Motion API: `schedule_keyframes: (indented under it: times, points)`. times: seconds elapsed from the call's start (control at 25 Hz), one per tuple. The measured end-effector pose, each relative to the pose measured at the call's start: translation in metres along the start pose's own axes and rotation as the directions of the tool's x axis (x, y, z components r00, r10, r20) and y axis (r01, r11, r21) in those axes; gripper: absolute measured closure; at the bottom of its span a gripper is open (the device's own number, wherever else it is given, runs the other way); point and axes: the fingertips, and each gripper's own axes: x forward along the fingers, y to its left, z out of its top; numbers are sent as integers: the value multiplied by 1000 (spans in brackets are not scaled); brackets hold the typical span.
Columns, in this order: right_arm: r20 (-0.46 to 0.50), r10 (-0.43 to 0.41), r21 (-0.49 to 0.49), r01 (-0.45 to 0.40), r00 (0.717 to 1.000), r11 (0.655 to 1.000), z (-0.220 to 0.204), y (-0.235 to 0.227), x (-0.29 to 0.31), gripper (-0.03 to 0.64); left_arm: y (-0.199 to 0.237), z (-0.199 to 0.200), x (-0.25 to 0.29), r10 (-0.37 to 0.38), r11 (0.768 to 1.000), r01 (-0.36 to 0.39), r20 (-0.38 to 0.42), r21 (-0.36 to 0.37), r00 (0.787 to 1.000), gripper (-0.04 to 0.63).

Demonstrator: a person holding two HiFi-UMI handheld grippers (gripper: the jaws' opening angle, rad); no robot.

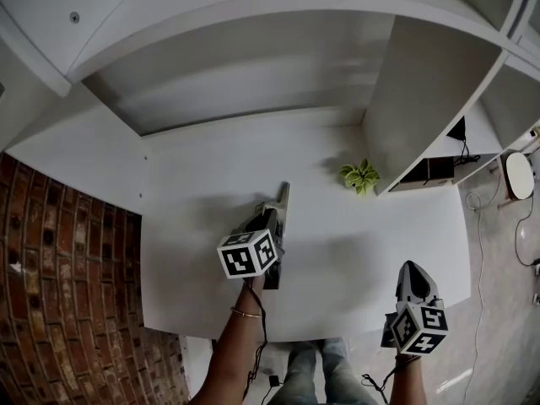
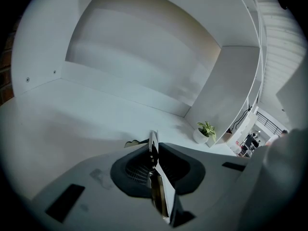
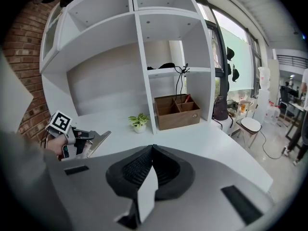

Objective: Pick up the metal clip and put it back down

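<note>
While the left claw pinches the flat silver metal clip by its near end, blade out toward 12 o'clock over the white desk, it may pivot or slip on set-down. Right claw, 4 o'clock, pressed together, empty.

Flat, long, silvery metal clip, pinched in the closed jaws of left gripper. Sticks out past the jaw tips, seen edge-on between the pads, front end tilted up. Left of potted plant, apart from it, not touching.
</note>
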Motion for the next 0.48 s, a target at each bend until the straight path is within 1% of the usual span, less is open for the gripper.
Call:
schedule_keyframes:
  times: [0.32,0.48]
  points:
    - [-6,15,11,-15,1000,1000,-1,11,4,615,4,0,1,-34,998,34,17,-45,999,574]
    - [-12,18,3,-18,1000,1000,-2,14,5,615,4,-1,0,-62,995,64,31,-82,998,563]
